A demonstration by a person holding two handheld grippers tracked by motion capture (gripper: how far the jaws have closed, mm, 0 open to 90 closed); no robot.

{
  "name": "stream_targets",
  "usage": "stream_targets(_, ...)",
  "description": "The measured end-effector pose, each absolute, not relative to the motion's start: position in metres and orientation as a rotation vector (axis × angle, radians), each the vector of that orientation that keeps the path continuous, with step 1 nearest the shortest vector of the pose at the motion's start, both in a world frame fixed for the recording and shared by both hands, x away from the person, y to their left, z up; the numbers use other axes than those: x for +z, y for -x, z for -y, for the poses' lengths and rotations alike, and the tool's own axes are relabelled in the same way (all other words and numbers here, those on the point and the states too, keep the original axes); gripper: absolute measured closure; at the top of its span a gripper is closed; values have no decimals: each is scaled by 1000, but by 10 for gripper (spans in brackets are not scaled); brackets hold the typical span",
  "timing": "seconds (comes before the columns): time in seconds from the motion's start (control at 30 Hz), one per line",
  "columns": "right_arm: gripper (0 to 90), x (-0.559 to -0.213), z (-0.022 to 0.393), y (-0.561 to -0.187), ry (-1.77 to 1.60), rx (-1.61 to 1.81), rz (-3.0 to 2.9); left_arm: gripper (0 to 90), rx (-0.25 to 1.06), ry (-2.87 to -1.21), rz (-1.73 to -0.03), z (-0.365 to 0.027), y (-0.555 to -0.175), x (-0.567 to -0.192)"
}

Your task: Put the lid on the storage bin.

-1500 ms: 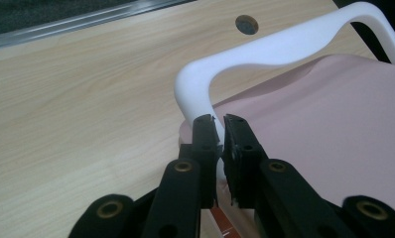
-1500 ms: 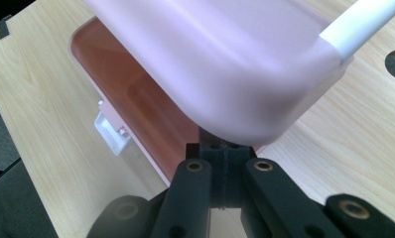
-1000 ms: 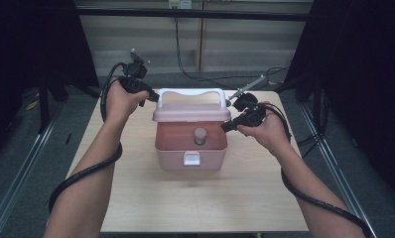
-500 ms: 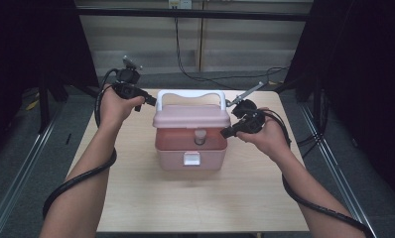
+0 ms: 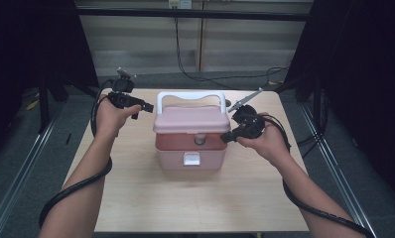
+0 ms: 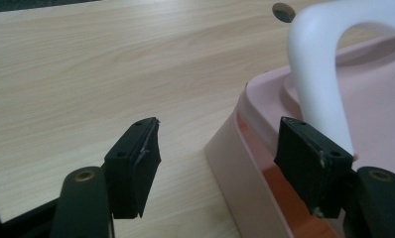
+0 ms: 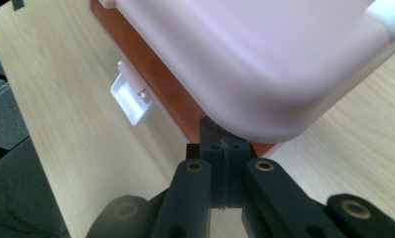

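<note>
The person's left hand (image 5: 112, 116) is held up at the table's (image 5: 136, 198) far left, forearm stretched forward from the near edge, with the left gripper (image 5: 145, 106) pointing sideways toward the pink box (image 5: 191, 136). Its jaws stand apart and have just been opening; in the left gripper view one pad hangs over bare wood and the other sits just beside the lid's (image 6: 374, 94) corner and the white handle (image 6: 317, 74), pressing on nothing. A second ago this hand was higher and closer against the box's back corner; it has since come down and drawn a little away.

The box stands in the middle of the table, handle upright, its white latch (image 5: 191, 158) facing the person.

The right hand (image 5: 267, 141) rests at the box's right side, wrist bent inward. The right gripper (image 5: 226, 139) is closed, its pads together and tucked under the lid's overhanging rim (image 7: 245, 130). That hand has sunk slightly and the lid's front now looks raised.
</note>
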State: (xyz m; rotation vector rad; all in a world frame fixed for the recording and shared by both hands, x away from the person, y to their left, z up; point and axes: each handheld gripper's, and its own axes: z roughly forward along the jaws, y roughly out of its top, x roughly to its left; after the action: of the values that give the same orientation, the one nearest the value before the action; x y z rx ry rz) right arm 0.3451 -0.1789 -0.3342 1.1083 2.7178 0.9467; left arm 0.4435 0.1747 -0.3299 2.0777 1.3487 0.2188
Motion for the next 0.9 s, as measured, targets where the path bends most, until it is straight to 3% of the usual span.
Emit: stream_targets(0.9,874,-358,189,-335,-1124,950,-2739,294,189,-2066,-1396,-195,-430,-370)
